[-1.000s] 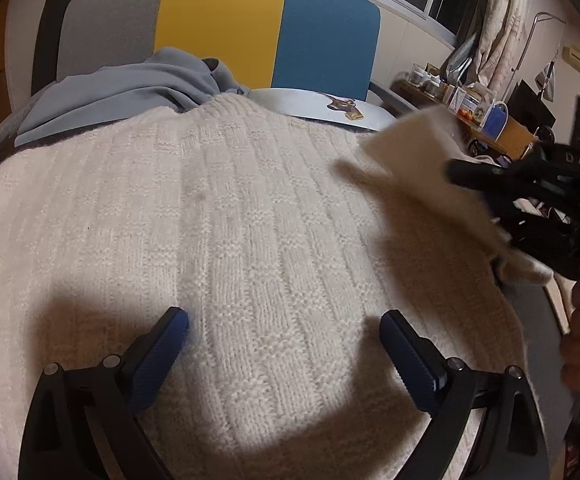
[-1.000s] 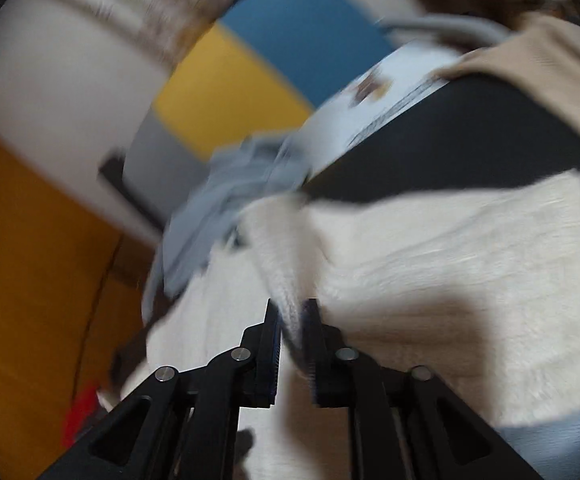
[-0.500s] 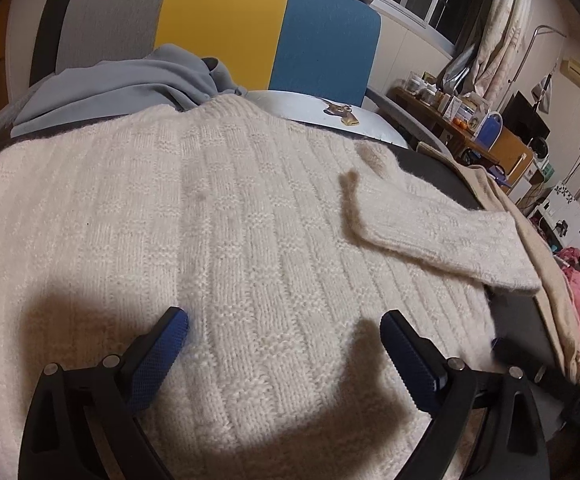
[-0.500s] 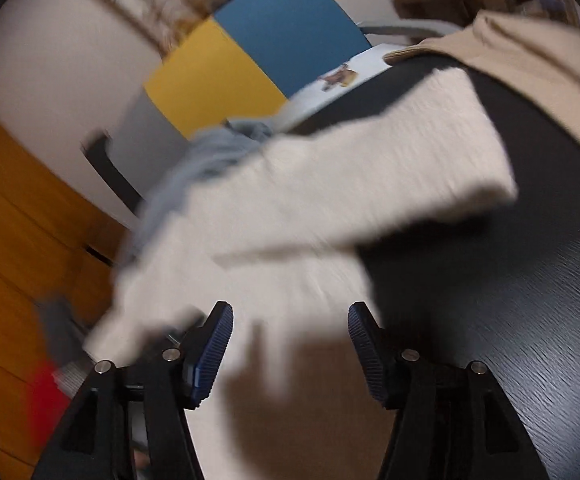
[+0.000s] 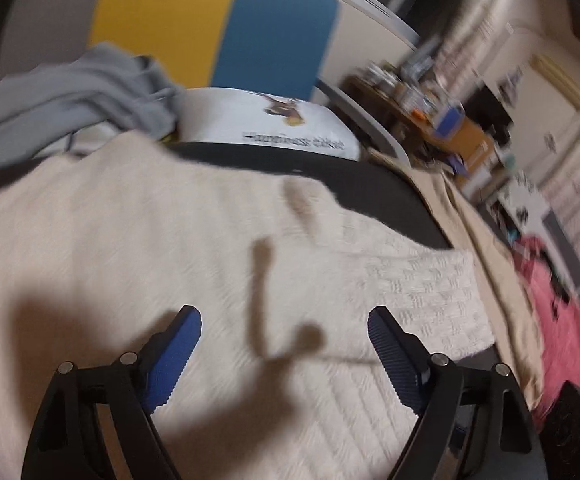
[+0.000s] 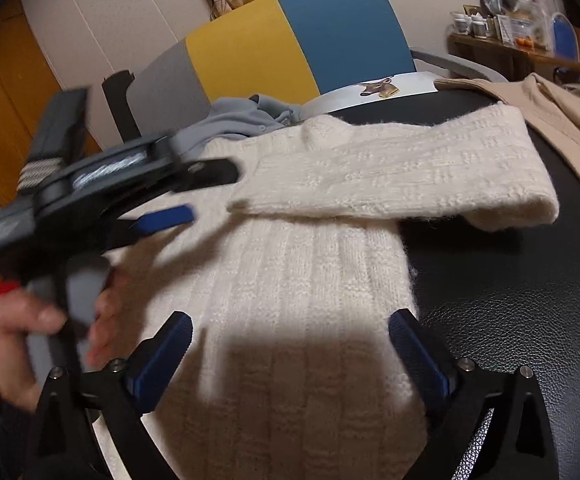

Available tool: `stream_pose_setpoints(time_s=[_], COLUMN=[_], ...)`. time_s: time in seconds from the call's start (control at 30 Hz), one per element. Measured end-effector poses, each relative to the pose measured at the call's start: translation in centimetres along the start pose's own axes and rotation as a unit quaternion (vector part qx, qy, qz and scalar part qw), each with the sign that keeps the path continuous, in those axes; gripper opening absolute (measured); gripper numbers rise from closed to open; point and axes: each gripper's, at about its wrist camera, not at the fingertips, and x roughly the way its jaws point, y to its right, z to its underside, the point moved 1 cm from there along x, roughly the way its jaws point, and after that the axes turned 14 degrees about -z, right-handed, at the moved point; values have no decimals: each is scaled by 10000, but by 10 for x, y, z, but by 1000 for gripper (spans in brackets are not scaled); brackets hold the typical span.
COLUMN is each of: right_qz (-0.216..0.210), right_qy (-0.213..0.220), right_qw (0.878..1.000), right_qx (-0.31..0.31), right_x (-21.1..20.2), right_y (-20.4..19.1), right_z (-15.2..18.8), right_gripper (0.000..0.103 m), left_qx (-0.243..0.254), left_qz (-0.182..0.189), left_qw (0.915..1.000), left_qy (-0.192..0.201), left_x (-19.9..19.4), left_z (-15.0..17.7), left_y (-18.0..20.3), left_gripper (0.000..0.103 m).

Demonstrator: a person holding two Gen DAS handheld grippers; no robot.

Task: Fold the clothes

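I have let go of the cream cable-knit sweater (image 6: 298,280): its sleeve (image 6: 402,176) now lies folded across the body on the black leather seat (image 6: 510,300). My right tool (image 6: 290,356) and left tool (image 5: 285,344) both gape apart, empty, so the next fold can start.

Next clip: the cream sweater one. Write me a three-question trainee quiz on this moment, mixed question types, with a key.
1. True or false: the right gripper is clamped on the cream sweater.
2. Which garment lies between the sweater and the chair back? A) grey-blue garment B) red towel C) black jacket
3. Fill in: the sweater's sleeve lies folded across the ____ of the sweater.

Key: 1. False, its fingers are spread apart with nothing between them. 2. A. 3. body.
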Motion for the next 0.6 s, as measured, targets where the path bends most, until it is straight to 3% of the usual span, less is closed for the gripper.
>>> stream_pose_setpoints(time_s=[0.23,0.37,0.53,0.57,0.6], right_qz=[-328,-333,-132,-99,-88], right_qy=[160,172,62,43,38], right_qw=[9992,9992,9999,9999,10000], right_qx=[169,167,47,23,15], right_x=[-5,-6,-2,-1,-1], right_y=[8,6,-1,-3,-3], right_z=[-1,-1,0,0,0], right_gripper=[103,103,103,103,103], left_qx=[609,627,848,786,639], left_qz=[-13,303,358,374,494], left_qw=[9981,9974,9948,9950,9948], left_qy=[-123,-187,-426,-495,-615], left_x=[29,30,36,38,40], left_z=[-8,-9,-14,-16,-18], left_y=[22,25,37,36,33], left_gripper=[85,81,37,8,9])
